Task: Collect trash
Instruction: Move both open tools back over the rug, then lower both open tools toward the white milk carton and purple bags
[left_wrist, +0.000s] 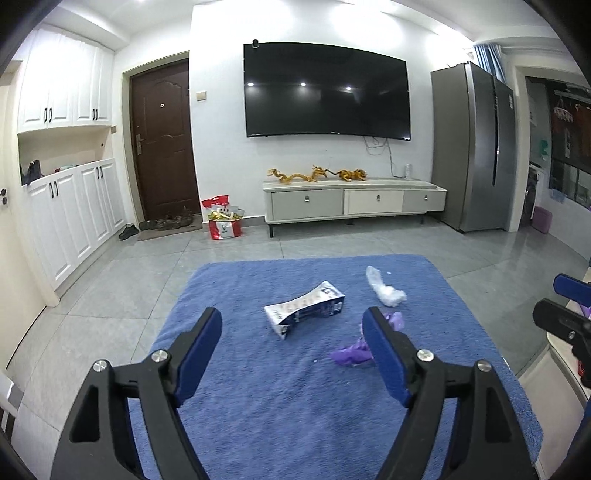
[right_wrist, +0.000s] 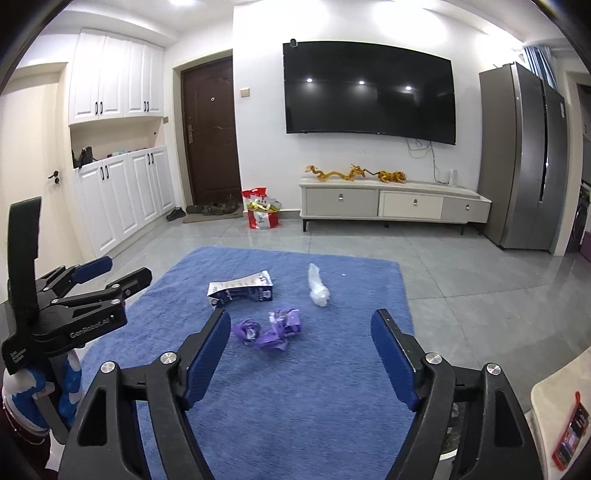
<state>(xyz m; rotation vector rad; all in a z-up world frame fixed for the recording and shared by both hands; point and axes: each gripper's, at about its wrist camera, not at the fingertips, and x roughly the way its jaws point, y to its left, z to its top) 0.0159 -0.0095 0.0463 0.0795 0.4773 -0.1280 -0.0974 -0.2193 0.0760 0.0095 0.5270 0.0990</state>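
Note:
Three pieces of trash lie on a blue rug (left_wrist: 258, 387) (right_wrist: 295, 398). A crushed white and blue carton (left_wrist: 304, 308) (right_wrist: 242, 290) lies in the middle. A crumpled clear plastic wrapper (left_wrist: 384, 288) (right_wrist: 317, 286) lies to its right. Crumpled purple wrappers (left_wrist: 354, 349) (right_wrist: 269, 330) lie nearer. My left gripper (left_wrist: 293, 325) is open and empty above the rug, short of the carton; it also shows in the right wrist view (right_wrist: 114, 271). My right gripper (right_wrist: 301, 325) is open and empty, short of the purple wrappers; part of it shows in the left wrist view, at the right edge.
Grey tiled floor (left_wrist: 147, 269) surrounds the rug. A low TV cabinet (left_wrist: 351, 201) stands under a wall TV (left_wrist: 327, 90). A red bag (left_wrist: 225, 221) sits by the brown door (left_wrist: 162, 140). A grey fridge (left_wrist: 476, 147) is at the right, white cupboards (left_wrist: 74, 214) at the left.

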